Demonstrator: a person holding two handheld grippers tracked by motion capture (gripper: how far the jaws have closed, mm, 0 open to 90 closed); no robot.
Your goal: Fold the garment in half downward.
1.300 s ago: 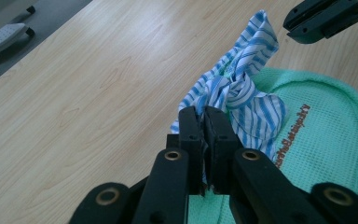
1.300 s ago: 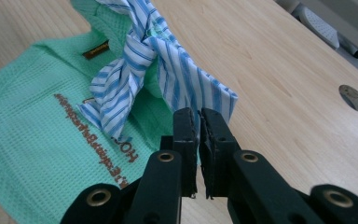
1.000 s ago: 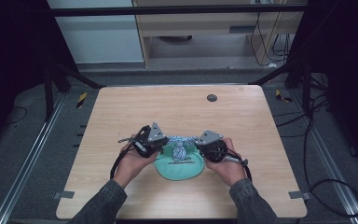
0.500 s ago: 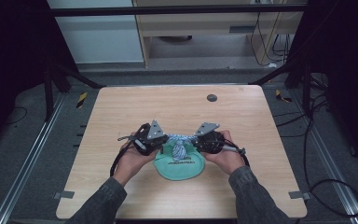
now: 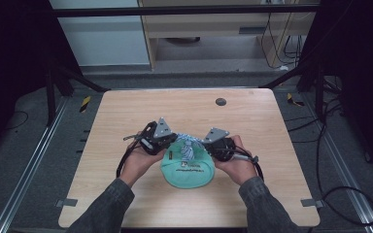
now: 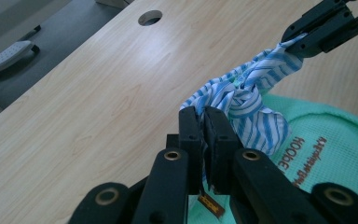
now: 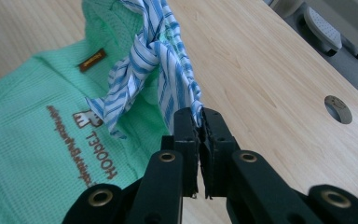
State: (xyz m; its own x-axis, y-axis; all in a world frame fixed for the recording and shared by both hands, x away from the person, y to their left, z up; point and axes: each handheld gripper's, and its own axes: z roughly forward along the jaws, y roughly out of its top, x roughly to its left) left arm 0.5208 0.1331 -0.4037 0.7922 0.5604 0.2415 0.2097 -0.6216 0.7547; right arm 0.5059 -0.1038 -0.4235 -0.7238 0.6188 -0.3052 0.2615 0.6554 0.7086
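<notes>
Both claws have drawn closer over the last second. The left claw (image 6: 204,122) and right claw (image 7: 197,122) each pinch the striped cloth (image 5: 187,148), knotted above the green garment (image 5: 188,170) on the counter (image 5: 252,121), probably slackening it.

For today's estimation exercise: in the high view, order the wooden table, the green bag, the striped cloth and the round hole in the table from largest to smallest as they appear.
1. Wooden table
2. Green bag
3. Striped cloth
4. Round hole, smallest
</notes>
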